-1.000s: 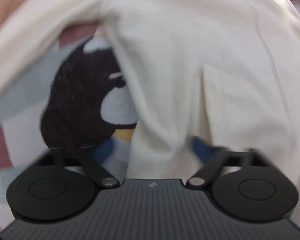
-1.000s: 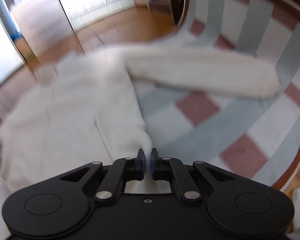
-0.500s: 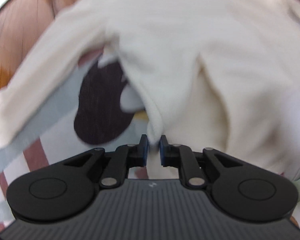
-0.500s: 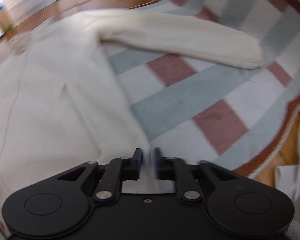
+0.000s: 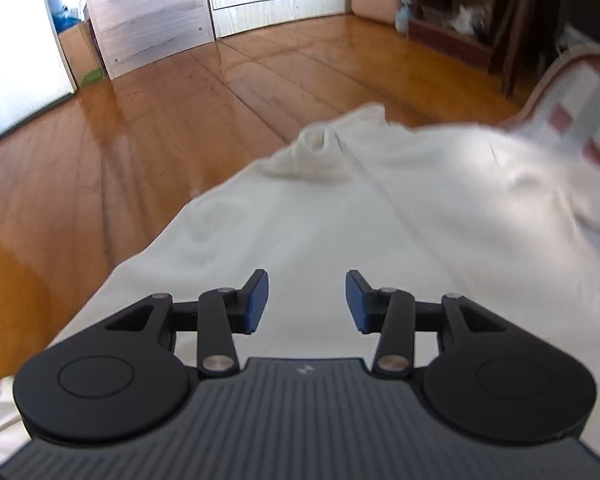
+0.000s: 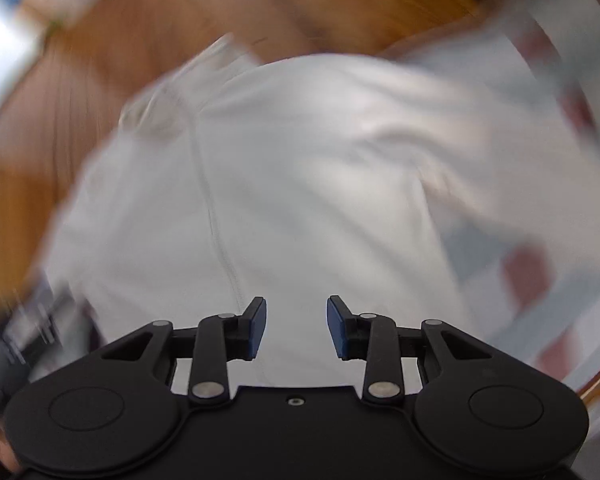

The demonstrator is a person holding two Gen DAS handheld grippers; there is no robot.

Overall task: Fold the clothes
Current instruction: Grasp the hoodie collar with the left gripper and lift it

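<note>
My left gripper hangs over the cream garment, its jaws opening with nothing between the 2 pads, so the way straight down onto the cloth is free. Left of the garment, bare wooden floor gives wide room. Far ahead a pale cabinet and a dark shelf unit close off that end. My right gripper, jaws also opening and empty, looks down on the same flat cloth; the checked rug lies bare to its right, though this view is blurred.
</note>
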